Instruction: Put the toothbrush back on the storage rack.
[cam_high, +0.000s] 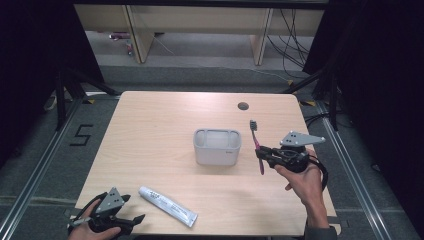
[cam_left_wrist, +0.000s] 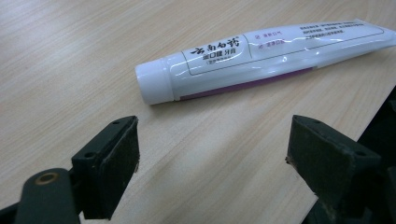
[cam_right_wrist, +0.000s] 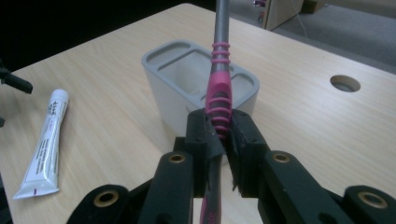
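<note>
Nearest the lens: right tool (cam_right_wrist: 219, 135), black jaws clamped on the ribbed pink grip of a toothbrush (cam_right_wrist: 218, 84), grey neck rising out of frame. From above, same toothbrush (cam_high: 257, 145) held off the table (cam_high: 150, 130), dark bristle head pointing away, just right of the holder (cam_high: 217, 146). Holder: grey plastic, rounded-rectangular, matte, split into a wide middle well and narrow side slots, all wells bare inside as far as visible. Left tool (cam_high: 131, 220) at the near left edge, jaws wide apart with bare wood between them. Just beyond those jaws, a toothpaste tube (cam_left_wrist: 261, 56): glossy white, round flat cap, black lettering, purple stripe along the underside, flat crimped tail, lying on its side. Table surface pale wood-grain laminate, rounded corners, a round cable hole (cam_high: 243, 106) near the far edge.
</note>
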